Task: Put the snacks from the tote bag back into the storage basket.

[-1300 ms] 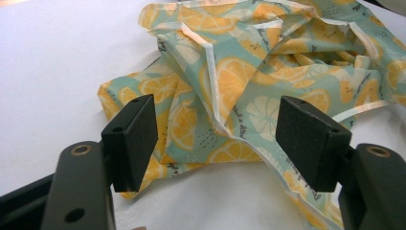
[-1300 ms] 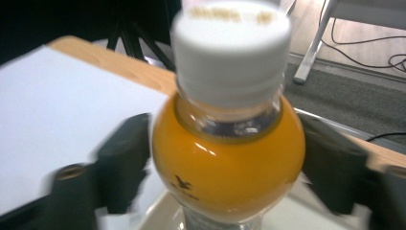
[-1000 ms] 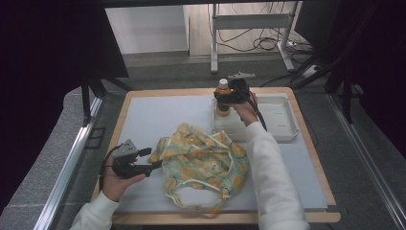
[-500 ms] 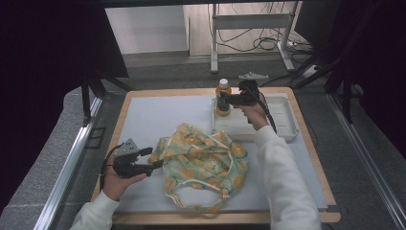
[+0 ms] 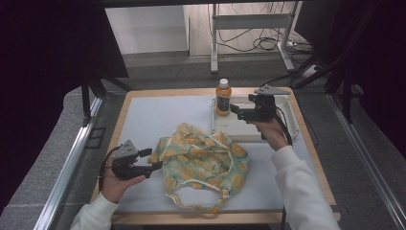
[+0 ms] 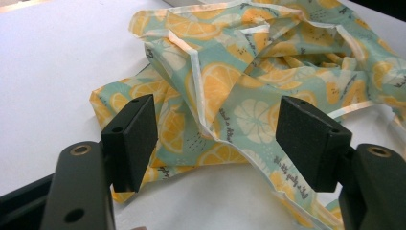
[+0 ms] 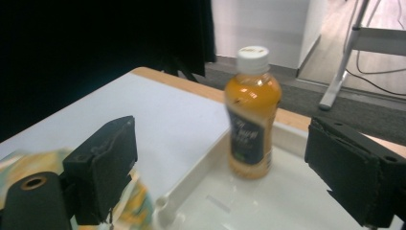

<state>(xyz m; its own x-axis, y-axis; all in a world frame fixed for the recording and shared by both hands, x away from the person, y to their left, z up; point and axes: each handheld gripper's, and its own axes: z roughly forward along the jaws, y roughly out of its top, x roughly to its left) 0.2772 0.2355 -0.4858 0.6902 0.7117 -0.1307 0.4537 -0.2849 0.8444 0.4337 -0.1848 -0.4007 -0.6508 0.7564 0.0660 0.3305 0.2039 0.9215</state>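
Nearest the person, the left gripper [image 5: 154, 166] is held low at the left edge of a crumpled orange-print tote bag [image 5: 203, 163] on the white table [image 5: 158, 115]. Its jaws are spread wide around a fold of the bag's cloth [image 6: 215, 115], and no pad is pressed on it. Farther off, the right gripper [image 5: 234, 109] is held level over a white tray [image 5: 292, 125]; its jaws are wide apart and hold nothing. Just beyond them, an orange juice bottle [image 5: 222, 97] with a white cap stands upright in the tray's far left corner.
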